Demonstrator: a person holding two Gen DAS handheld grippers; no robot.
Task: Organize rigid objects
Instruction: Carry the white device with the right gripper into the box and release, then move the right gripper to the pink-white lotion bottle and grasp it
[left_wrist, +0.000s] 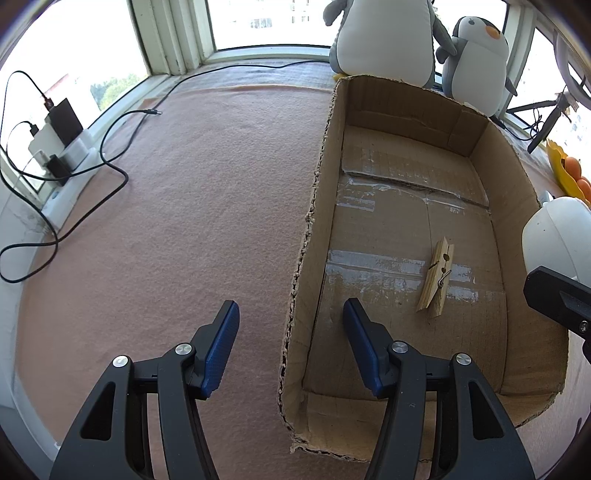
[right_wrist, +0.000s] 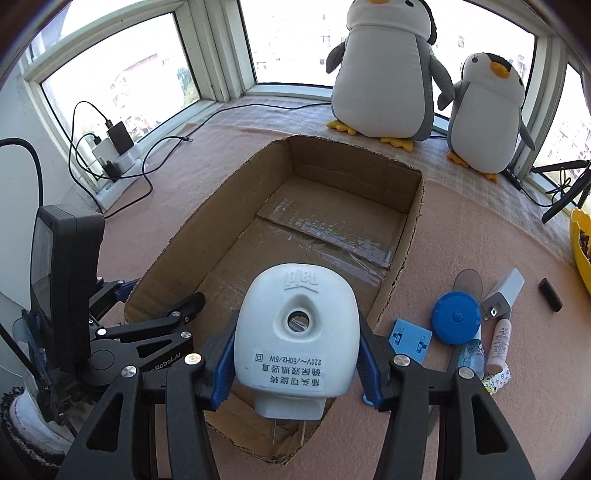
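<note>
The right gripper (right_wrist: 297, 354) is clenched on a white plug-in device (right_wrist: 297, 332), its blue pads pressed to both sides, prongs pointing down over the near end of the cardboard box (right_wrist: 413, 236). The left gripper (left_wrist: 291, 347) hangs released and empty, its fingers straddling the box's left wall. This looks like the placing step: the device is carried above the box and not yet set down.

Inside the box a wooden clothespin (left_wrist: 436, 277) already lies on the taped floor, near the device's side. The next move likely calls for lowering the device onto bare floor clear of the clothespin, then letting the pads part.

On the mat right of the box wait a blue plate (right_wrist: 410, 339), a blue round case (right_wrist: 456, 318), a grey charger (right_wrist: 504, 295), a tube (right_wrist: 498, 347) and a small black stick (right_wrist: 550, 294). Farther back, two plush penguins (right_wrist: 388, 74) stand by the window.
</note>
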